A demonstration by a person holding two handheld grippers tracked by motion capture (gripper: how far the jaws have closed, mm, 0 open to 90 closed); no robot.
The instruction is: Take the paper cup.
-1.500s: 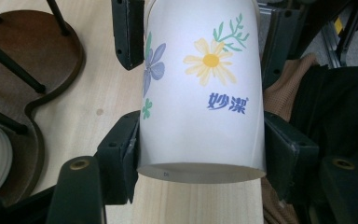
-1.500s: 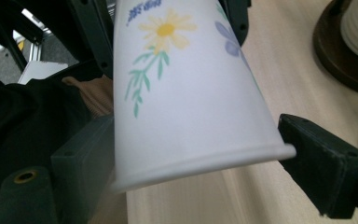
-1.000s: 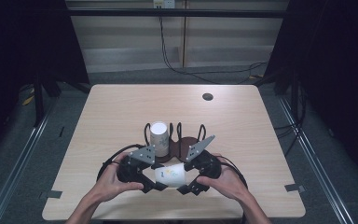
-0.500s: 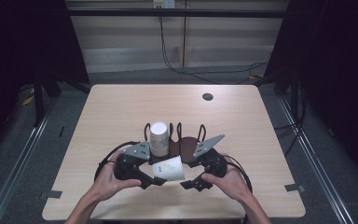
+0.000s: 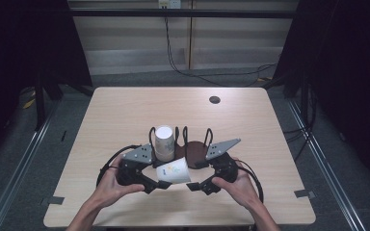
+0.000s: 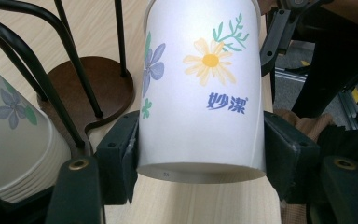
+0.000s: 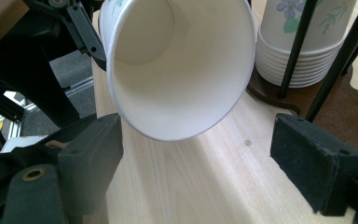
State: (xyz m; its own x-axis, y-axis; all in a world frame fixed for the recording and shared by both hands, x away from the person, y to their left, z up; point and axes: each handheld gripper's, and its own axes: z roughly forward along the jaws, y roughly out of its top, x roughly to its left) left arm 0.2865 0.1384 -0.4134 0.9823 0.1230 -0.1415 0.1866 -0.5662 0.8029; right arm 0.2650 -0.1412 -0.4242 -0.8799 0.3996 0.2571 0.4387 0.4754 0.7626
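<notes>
A white paper cup (image 5: 174,171) with a flower print lies on its side just above the table's front middle. My left gripper (image 5: 160,174) is shut on it near its closed bottom; both pads press the cup (image 6: 200,88) wall in the left gripper view. The cup's open mouth (image 7: 177,65) faces my right gripper (image 5: 196,175). That right gripper (image 7: 200,158) stands open, its pads (image 7: 312,163) wide apart, with the rim just ahead of them and not touching. Behind, a stack of upside-down cups (image 5: 164,142) sits in a black wire rack on a brown base (image 5: 197,148).
The rack's wire loops (image 6: 65,70) rise close to the held cup. The wooden table (image 5: 125,115) has a small dark round hole (image 5: 215,99) at the back right. Both hands rest near the front edge, cables looping beside them.
The held cup has shifted slightly up and left between the grippers. Both hands have stayed near the front edge.
</notes>
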